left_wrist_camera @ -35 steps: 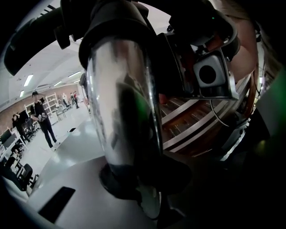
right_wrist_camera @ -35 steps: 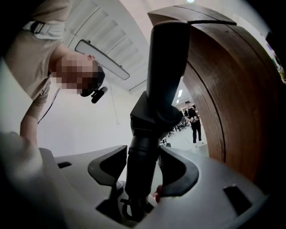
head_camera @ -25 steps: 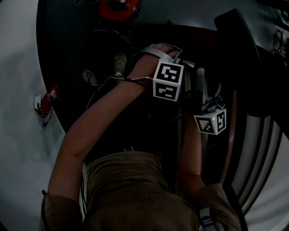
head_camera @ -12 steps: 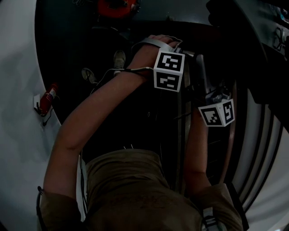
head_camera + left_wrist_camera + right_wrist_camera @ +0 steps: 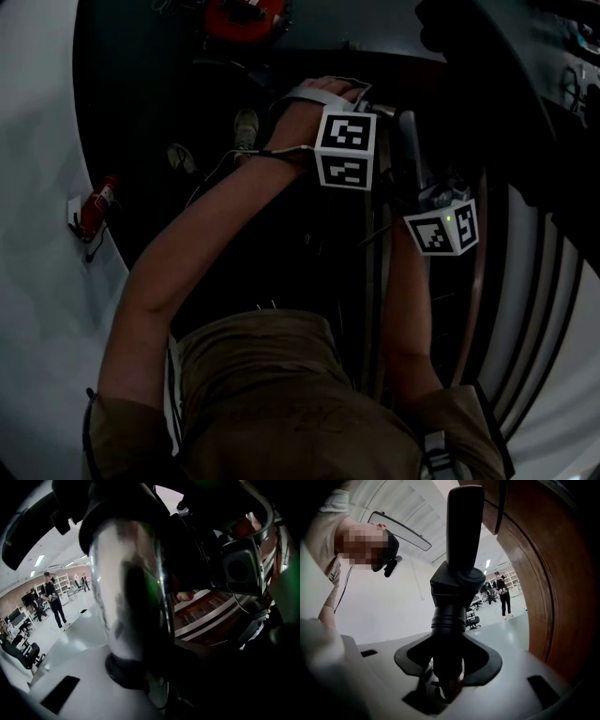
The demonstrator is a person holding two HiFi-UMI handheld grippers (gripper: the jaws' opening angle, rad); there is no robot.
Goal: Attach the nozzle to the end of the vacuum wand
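In the left gripper view a shiny metal vacuum wand (image 5: 131, 588) fills the picture, ending in a dark collar (image 5: 124, 672). My left gripper (image 5: 154, 691) is shut on it low down. My right gripper (image 5: 447, 688) is shut on the base of a black nozzle (image 5: 457, 550), which stands up from the jaws and narrows to a flat tip. The head view is dark. There the left gripper's marker cube (image 5: 347, 155) and the right one (image 5: 441, 230) sit close together at arm's length. A grey shaft (image 5: 410, 150) runs between them.
A curved brown wooden panel (image 5: 534, 583) rises at the right, and striped curved rails (image 5: 525, 319) show in the head view. A red machine (image 5: 239, 14) stands at the far top and a red object (image 5: 94, 211) at the left. People (image 5: 56, 604) stand far off in the hall.
Both marker cubes sit slightly higher in the head view, with the right cube turned a little. Both grips look the same as before.
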